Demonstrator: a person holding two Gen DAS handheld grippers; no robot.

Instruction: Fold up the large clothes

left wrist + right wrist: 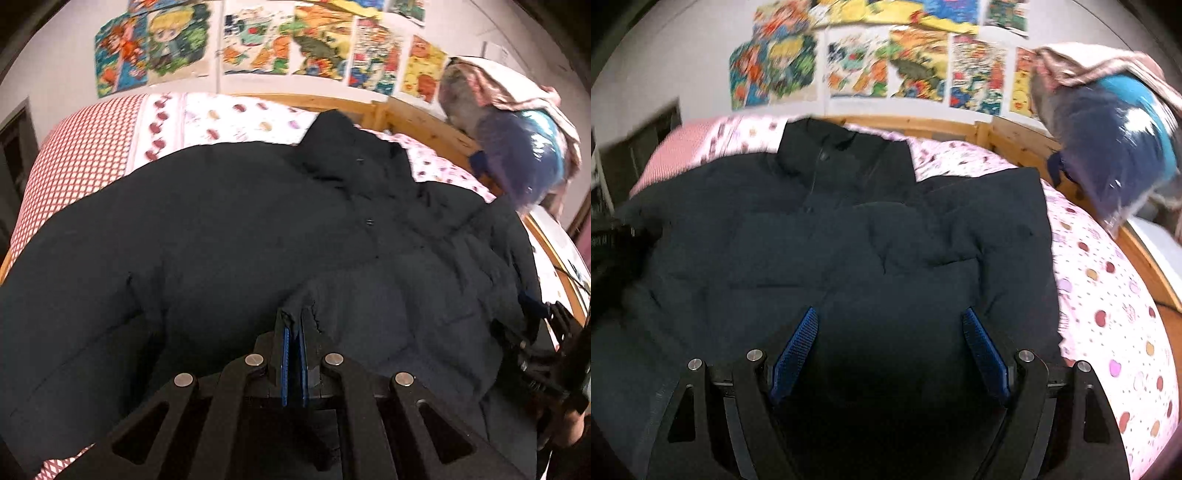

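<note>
Your dark padded jacket (229,236) lies spread front-up across the bed, collar at the end farthest from your tongs, buttons running down its middle. Near your left tongs (293,325) a fold of its quilted fabric is pinched and puckered. Ahead of your right tongs (890,321) its body lies flat, gently creased.

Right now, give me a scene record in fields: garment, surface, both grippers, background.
garment: dark padded jacket, spread flat, collar toward the wall
surface: bed with pink patterned sheet, wooden frame
left gripper: shut on a pinch of jacket fabric
right gripper: open, over the jacket, nothing between the pads
background: colourful posters on the wall; pile of fabric at right
</note>
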